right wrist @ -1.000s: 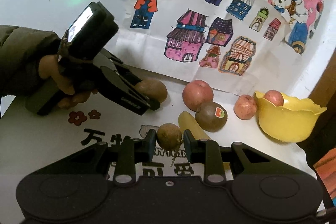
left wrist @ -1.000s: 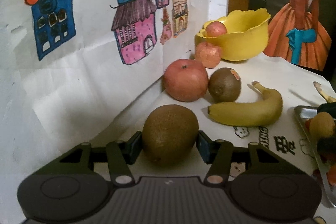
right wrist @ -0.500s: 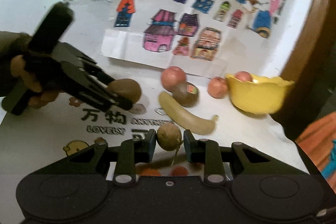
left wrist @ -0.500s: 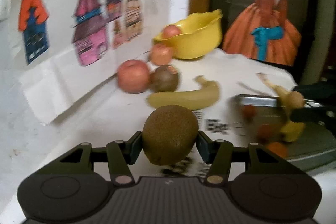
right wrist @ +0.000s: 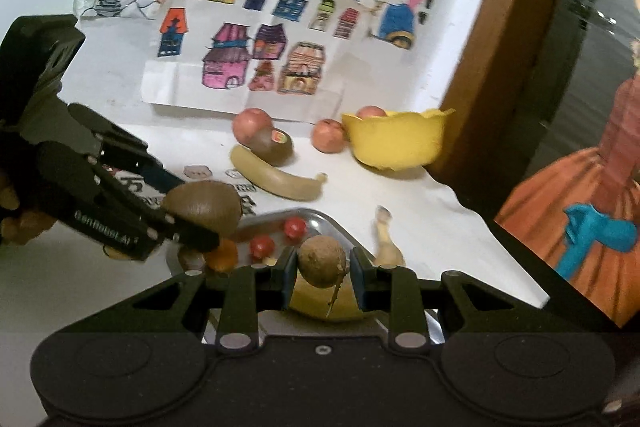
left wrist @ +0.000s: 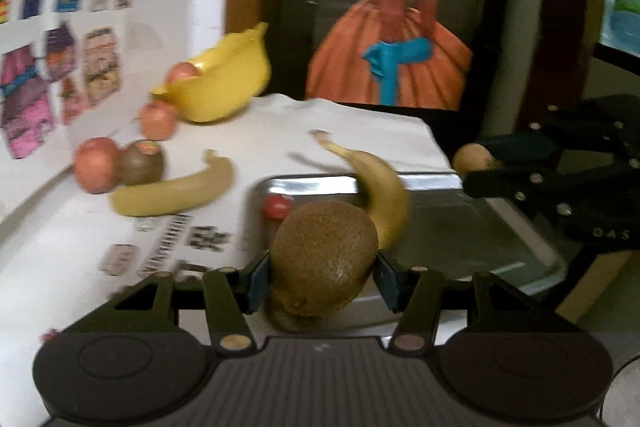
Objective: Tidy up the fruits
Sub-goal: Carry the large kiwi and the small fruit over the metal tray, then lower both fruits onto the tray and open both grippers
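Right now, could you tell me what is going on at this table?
A person is sorting fruit with two handheld grippers. The left gripper has its jaws shut on a kiwi, held over the near edge of a metal tray. The right gripper carries a small round brown fruit above the same tray, which already holds a banana and small red fruits.
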`<state>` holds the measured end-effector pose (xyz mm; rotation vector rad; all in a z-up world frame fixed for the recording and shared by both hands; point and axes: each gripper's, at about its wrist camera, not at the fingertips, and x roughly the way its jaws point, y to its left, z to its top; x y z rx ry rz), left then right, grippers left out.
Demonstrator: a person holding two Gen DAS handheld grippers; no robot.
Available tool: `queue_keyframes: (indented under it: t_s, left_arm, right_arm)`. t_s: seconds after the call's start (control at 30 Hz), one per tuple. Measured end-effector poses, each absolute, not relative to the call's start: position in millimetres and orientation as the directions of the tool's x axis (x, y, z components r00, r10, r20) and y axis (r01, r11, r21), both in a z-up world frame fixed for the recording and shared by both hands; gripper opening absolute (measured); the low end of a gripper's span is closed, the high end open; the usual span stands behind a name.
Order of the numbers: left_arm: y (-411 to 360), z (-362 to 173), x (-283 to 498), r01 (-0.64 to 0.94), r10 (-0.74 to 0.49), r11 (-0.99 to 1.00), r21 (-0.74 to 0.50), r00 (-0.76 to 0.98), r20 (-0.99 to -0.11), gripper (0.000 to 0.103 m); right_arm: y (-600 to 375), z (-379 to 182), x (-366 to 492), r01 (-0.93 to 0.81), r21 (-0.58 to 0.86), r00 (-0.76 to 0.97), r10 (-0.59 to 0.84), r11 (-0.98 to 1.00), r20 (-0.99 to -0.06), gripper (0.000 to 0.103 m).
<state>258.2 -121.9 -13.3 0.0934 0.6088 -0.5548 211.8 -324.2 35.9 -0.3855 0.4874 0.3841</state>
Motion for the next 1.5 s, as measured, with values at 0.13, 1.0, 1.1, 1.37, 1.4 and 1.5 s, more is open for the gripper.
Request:
queue_keyframes:
  t_s: [0.13,1.0,1.1,1.37,1.4,1.5]
  left_arm:
    - [-147,-21,250,0.555,-0.491,0.828,-0.078,0.652,-0.578,0.06]
    - [-154,-46,256,0.534,-0.467,0.841,-0.085,0.639,-0.611,0.06]
    - [-155,-45,255,0.536,-0.466,0.84,-0.078,0.641,-0.61,0.06]
    - [-155,-46,253,0.54,-0.465,0.839,-0.07,0.645,-0.606,0.06]
    - [-155,-46,253,0.54,-0.465,0.839,-0.068,0.646,-0.606,0.06]
    - [-155,-46,253,0.539,-0.462,0.84,-0.065,0.648,-0.606,0.06]
  right_arm:
    - [-341,32,205,-0.42,-0.258,0.82,0.242,0.87,-0.519,0.03]
    - [-314,-8,297,-0.482,-0.171,0.764,0.318,0.859,-0.561,0.031]
    - [-310,-17,309,-0.482,-0.162,0.751,0.311,0.861,-0.583,0.031]
    - [-308,-24,319,-0.486,-0.135,0.736,0.32,0.864,-0.597,0.03]
    - [-308,-24,319,-0.487,-0.136,0.736,0.32,0.863,-0.597,0.03]
    - [-308,-24,318,-0.487,-0.137,0.736,0.32,0.863,-0.597,0.03]
